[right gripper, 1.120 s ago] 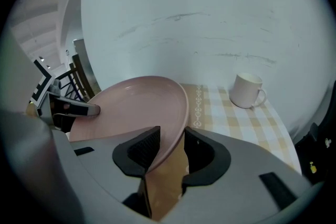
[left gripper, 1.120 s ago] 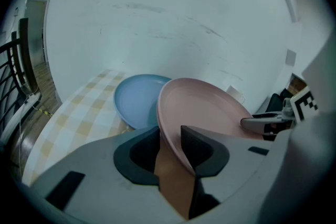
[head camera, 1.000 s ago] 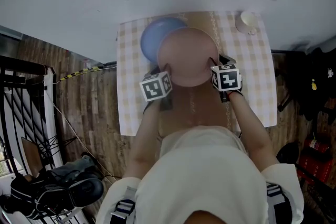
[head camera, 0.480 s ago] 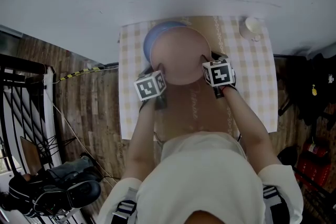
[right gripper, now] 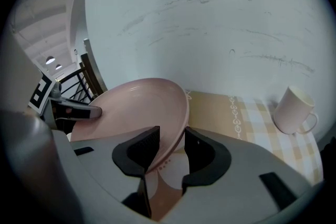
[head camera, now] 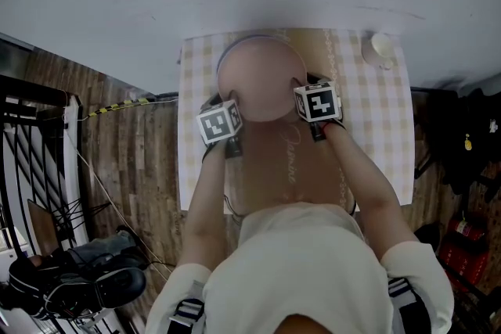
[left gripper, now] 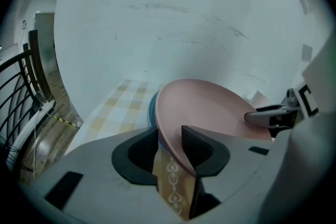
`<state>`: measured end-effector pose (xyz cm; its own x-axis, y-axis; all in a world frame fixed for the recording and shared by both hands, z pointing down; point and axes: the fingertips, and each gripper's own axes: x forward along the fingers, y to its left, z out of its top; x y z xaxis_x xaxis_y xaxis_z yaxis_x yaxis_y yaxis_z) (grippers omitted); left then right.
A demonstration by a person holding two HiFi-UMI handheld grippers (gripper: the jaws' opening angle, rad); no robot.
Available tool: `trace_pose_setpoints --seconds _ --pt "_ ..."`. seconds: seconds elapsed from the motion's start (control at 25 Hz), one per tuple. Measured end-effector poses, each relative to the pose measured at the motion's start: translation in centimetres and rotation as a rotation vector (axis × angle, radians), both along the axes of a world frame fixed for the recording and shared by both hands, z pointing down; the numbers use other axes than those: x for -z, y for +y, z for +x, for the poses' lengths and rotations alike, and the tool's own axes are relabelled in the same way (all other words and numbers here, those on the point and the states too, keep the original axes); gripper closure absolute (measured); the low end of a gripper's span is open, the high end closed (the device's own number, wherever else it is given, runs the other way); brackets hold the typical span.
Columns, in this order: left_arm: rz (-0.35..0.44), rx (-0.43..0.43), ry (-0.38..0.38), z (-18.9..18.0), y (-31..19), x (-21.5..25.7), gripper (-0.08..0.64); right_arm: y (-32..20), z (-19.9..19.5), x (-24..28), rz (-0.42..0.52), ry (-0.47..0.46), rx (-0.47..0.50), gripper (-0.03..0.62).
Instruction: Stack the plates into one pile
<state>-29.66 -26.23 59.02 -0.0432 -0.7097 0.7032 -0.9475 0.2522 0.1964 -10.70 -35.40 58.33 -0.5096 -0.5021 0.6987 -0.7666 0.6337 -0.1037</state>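
Note:
A pink plate (head camera: 261,82) hangs tilted between both grippers, just over a blue plate (head camera: 249,38) of which only a thin rim shows at the far left. My left gripper (head camera: 235,102) has the pink plate's near left rim (left gripper: 173,128) between its jaws. Those jaws have just been opening slightly, and the rim still touches the pads. My right gripper (head camera: 302,87) is shut on the near right rim (right gripper: 176,128). In the left gripper view the blue plate (left gripper: 151,111) peeks out beside the pink one.
A white mug (head camera: 381,49) stands at the far right corner of the checked tablecloth (head camera: 376,129); it is also in the right gripper view (right gripper: 294,110). A white wall runs behind the table. Railings, a wooden floor and bags lie to the left.
Both grippers have carried the pink plate to the left and away from me. It now covers nearly all of the blue plate, which showed widely a second ago.

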Motion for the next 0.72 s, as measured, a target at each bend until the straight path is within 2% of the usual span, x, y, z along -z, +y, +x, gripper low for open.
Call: trace_pose_setpoints --seconds 0.16,0.48,0.72 --pt "-0.011 0.007 -0.018 -1.1 -0.6 -0.5 0.439 -0.9 -1.2 0.0 -0.019 -0.030 0.000 0.453" --pt "-0.047 -0.003 -0.070 -2.2 -2.4 -1.3 0.436 -2.5 -2.2 -1.0 -0.024 0.007 0.018 0.449" --pt "-0.048 -0.018 -0.171 -2.8 -2.9 -1.6 0.433 -3.2 -2.5 -1.8 -0.010 0.020 0.025 0.445"
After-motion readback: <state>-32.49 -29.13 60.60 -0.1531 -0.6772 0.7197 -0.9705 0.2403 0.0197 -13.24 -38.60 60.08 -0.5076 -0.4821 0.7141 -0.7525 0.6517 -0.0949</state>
